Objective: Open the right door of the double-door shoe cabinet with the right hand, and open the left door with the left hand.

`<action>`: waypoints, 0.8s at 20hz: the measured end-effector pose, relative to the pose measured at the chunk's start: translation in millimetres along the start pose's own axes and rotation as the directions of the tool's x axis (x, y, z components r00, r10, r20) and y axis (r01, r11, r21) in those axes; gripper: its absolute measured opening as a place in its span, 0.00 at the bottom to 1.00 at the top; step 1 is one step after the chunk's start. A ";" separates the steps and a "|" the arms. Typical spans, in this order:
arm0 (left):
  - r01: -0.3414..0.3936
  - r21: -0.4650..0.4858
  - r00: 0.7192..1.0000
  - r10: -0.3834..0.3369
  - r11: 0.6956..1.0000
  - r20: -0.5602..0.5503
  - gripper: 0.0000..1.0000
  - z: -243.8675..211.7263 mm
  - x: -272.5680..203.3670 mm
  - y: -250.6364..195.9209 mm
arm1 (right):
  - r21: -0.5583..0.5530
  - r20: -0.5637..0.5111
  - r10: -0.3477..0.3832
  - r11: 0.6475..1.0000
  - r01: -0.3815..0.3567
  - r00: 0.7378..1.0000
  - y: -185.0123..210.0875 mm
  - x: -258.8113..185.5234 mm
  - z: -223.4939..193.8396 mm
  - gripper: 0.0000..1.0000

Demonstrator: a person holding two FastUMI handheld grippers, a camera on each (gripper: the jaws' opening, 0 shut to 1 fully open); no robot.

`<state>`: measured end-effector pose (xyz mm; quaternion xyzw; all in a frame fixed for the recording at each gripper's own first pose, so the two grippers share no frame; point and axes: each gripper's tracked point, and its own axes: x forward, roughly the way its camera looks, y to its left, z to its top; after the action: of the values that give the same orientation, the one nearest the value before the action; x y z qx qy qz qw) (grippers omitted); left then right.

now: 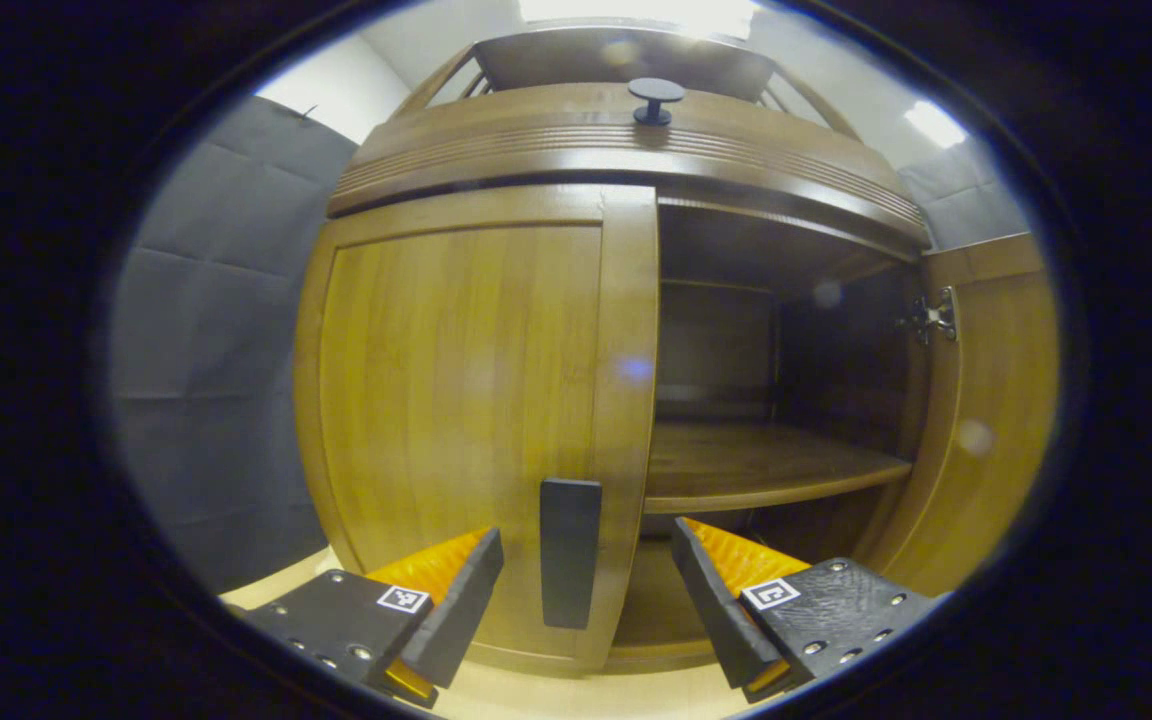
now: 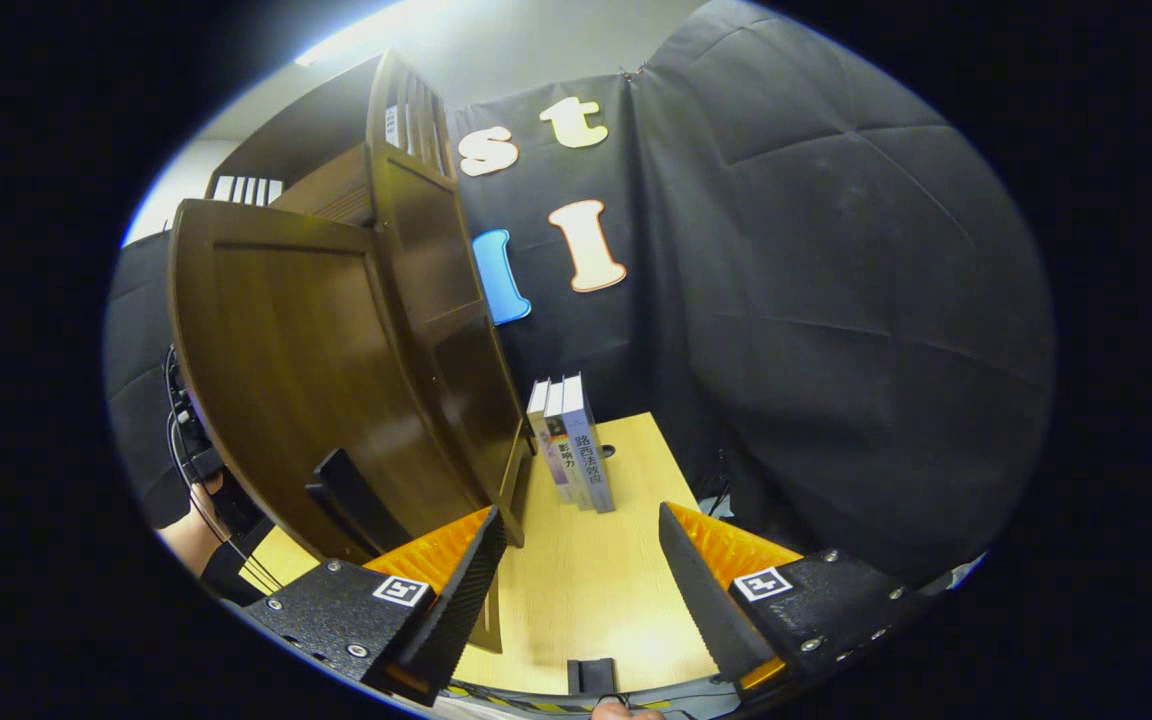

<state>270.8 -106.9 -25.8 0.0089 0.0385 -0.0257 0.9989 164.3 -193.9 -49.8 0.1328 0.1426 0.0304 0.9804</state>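
The wooden shoe cabinet [image 1: 616, 150] faces me in the left gripper view. Its left door [image 1: 456, 400] is closed, with a dark vertical handle [image 1: 570, 552] at its inner edge. My left gripper [image 1: 586, 590] is open, its fingers standing on either side of that handle without touching it. The right door [image 1: 986, 400] is swung wide, baring a shelf [image 1: 756, 465]. In the right gripper view the swung-out right door [image 2: 306, 380] stands to the left with its dark handle [image 2: 356, 500]. My right gripper [image 2: 581, 580] is open and empty, just right of that door.
A round dark knob [image 1: 656, 98] sits on the cabinet top. Three books [image 2: 571, 445] stand upright on the light wooden table [image 2: 606, 580] beside the cabinet's side. A person's hand [image 2: 198, 520] with cables shows past the door's left edge.
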 end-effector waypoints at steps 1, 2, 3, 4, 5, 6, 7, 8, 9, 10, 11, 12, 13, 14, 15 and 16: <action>-0.001 -0.017 1.000 0.001 1.000 -0.004 0.97 -2.2 5.3 3.1 | 0.004 0.005 -0.010 1.000 0.010 1.000 -3.4 2.6 2.3 0.95; 0.002 -0.030 1.000 -0.002 1.000 -0.006 0.97 -5.0 9.9 6.5 | 0.007 0.006 -0.017 1.000 0.017 1.000 -5.1 4.2 3.0 0.95; 0.001 -0.034 1.000 -0.001 0.999 -0.007 0.90 -6.5 14.1 8.1 | 0.008 0.009 -0.023 1.000 0.023 1.000 -7.3 6.0 4.1 0.95; 0.005 -0.031 1.000 -0.006 1.000 -0.023 0.82 -10.2 18.2 8.7 | 0.006 0.010 -0.029 1.000 0.028 1.000 -8.7 8.9 4.9 0.95; 0.019 -0.031 0.998 -0.021 0.999 -0.053 0.75 -16.2 22.3 6.7 | 0.003 0.007 -0.029 1.000 0.029 1.000 -10.1 11.7 4.9 0.95; 0.039 -0.040 0.997 -0.041 0.998 -0.071 0.68 -19.5 21.9 2.8 | 0.000 0.006 -0.030 1.000 0.030 1.000 -10.4 14.3 4.6 0.95; 0.016 -0.022 0.997 -0.017 1.000 -0.076 0.61 -18.1 19.0 6.8 | -0.003 0.006 -0.030 1.000 0.030 1.000 -11.0 15.9 4.1 0.95; 0.023 -0.017 0.997 -0.024 1.000 -0.066 0.53 -16.6 22.3 4.4 | -0.004 0.007 -0.029 1.000 0.029 1.000 -11.0 19.4 4.2 0.95; 0.028 0.001 0.997 -0.028 1.000 -0.067 0.46 -16.7 24.6 4.7 | -0.003 0.007 -0.027 1.000 0.027 1.000 -10.6 23.3 3.2 0.95; 0.025 0.021 0.998 -0.024 0.999 -0.059 0.39 -18.1 26.9 6.1 | 0.000 0.004 -0.026 1.000 0.026 1.000 -9.8 27.3 0.8 0.91; 0.013 0.027 0.999 -0.012 1.000 -0.046 0.31 -16.8 26.7 6.5 | 0.007 0.000 -0.025 1.000 0.025 1.000 -9.2 30.2 -1.2 0.95; 0.002 0.025 0.999 -0.001 1.000 -0.047 0.31 -16.8 25.0 6.3 | 0.018 -0.007 -0.022 1.000 0.022 1.000 -7.2 31.9 -4.0 0.95; -0.003 0.024 0.999 0.004 1.000 -0.052 0.31 -18.1 23.6 6.4 | 0.030 -0.013 -0.022 0.999 0.022 1.000 -6.3 33.9 -6.1 0.95; -0.004 0.017 0.999 0.005 1.000 -0.054 0.25 -19.9 23.4 7.8 | 0.039 -0.012 -0.024 0.999 0.025 1.000 -6.1 34.5 -5.8 0.95; -0.004 0.003 0.998 0.004 1.000 -0.057 0.19 -20.2 23.5 7.5 | 0.045 -0.008 -0.027 0.999 0.027 1.000 -5.4 34.2 -4.2 0.95; -0.004 -0.008 0.998 0.004 1.000 -0.061 0.21 -20.9 21.4 7.1 | 0.047 -0.003 -0.031 0.998 0.032 1.000 -4.9 34.8 -3.8 0.92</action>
<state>290.9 -100.5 -48.2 0.0055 0.0689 -0.0232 0.9973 196.6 -194.3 -64.1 0.1532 0.1465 0.0117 0.9772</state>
